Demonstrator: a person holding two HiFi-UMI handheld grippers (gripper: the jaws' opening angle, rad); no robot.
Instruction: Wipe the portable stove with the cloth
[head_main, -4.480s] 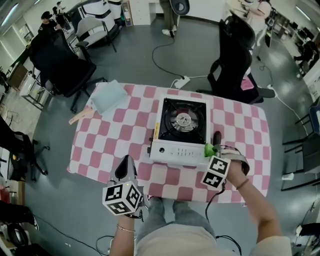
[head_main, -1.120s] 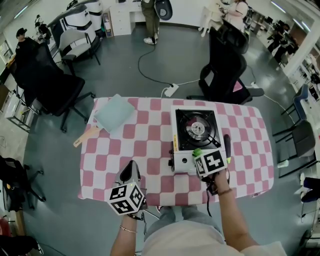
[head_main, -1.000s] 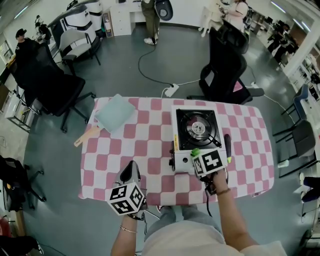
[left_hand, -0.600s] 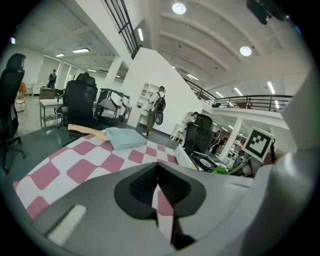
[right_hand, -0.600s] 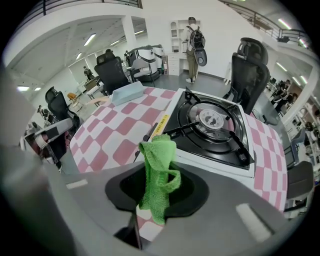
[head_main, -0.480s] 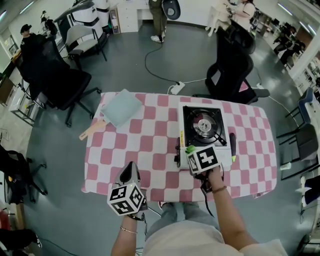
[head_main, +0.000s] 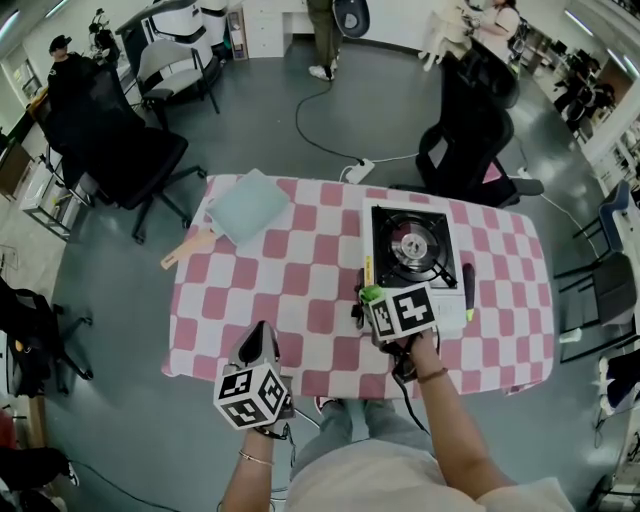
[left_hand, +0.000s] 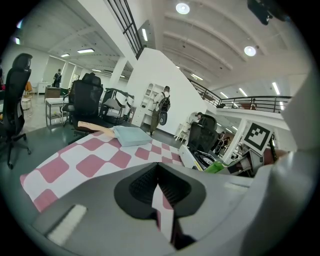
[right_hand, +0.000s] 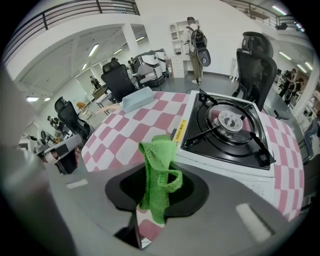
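The portable stove (head_main: 412, 250) is white with a black burner top and sits at the right of the checkered table. My right gripper (head_main: 380, 303) is at the stove's front left corner, shut on a green cloth (head_main: 370, 293). In the right gripper view the cloth (right_hand: 159, 170) hangs bunched from the closed jaws of the right gripper (right_hand: 154, 202), just left of the stove (right_hand: 227, 131). My left gripper (head_main: 257, 345) hovers at the table's front edge, shut and empty. In its own view the left gripper (left_hand: 162, 210) shows only tablecloth through the slit.
A pale blue folded pad (head_main: 250, 205) lies at the table's far left corner on a wooden handle (head_main: 188, 249). A black stick with a yellow-green tip (head_main: 467, 290) lies right of the stove. Office chairs (head_main: 470, 120) and a floor cable surround the table.
My right gripper has carried the green cloth leftward along the stove's front, from its right front corner to its left front corner. The left gripper has stayed in place.
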